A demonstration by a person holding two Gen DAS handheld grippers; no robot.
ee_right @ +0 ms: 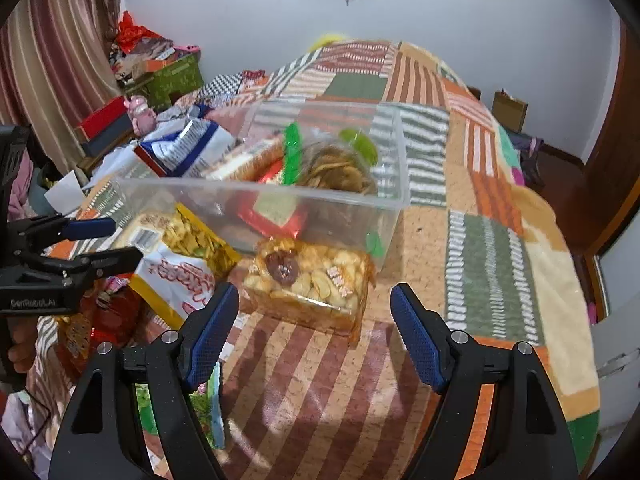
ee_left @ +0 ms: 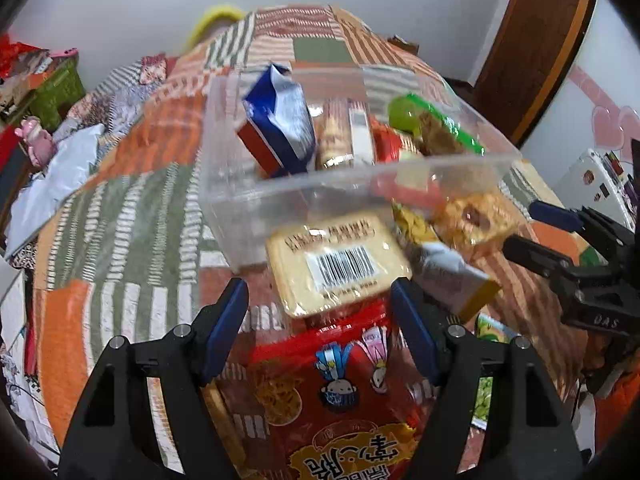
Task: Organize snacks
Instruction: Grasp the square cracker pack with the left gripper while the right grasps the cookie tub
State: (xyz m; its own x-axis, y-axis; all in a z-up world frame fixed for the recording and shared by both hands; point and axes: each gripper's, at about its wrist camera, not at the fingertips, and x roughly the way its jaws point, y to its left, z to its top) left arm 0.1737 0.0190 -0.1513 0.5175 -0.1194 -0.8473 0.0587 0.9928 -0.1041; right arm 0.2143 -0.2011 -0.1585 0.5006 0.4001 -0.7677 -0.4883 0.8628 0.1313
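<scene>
Where the left gripper (ee_left: 318,300) is seen from its own camera, its jaws are held apart with nothing pressed between the blue pads; a red snack bag (ee_left: 340,392) printed with cartoon figures is seen lying below and between them on the patchwork blanket (ee_left: 132,216). Just beyond the pads, a clear-wrapped biscuit pack (ee_left: 336,260) with a barcode label is seen resting against the near wall of the clear plastic box (ee_left: 304,192).

The right gripper (ee_right: 314,312) is likewise found released, its jaws spread over a bare striped patch of blanket. A clear pack of peanuts and mixed snacks (ee_right: 308,276) is noted just ahead of its tips, against the near wall of the box. To the left of that pack, a yellow and white snack bag (ee_right: 180,264) is seen lying, with the other gripper's fingers above its left part.

Inside the box, a blue and white packet (ee_left: 280,124) is seen standing tilted at the far left, a biscuit sleeve (ee_left: 340,132) beside it, a red packet (ee_right: 272,212) near the middle, and a green-edged bag of brown crisps (ee_right: 332,164) at the right. Beyond the bed, a white wall is seen.
</scene>
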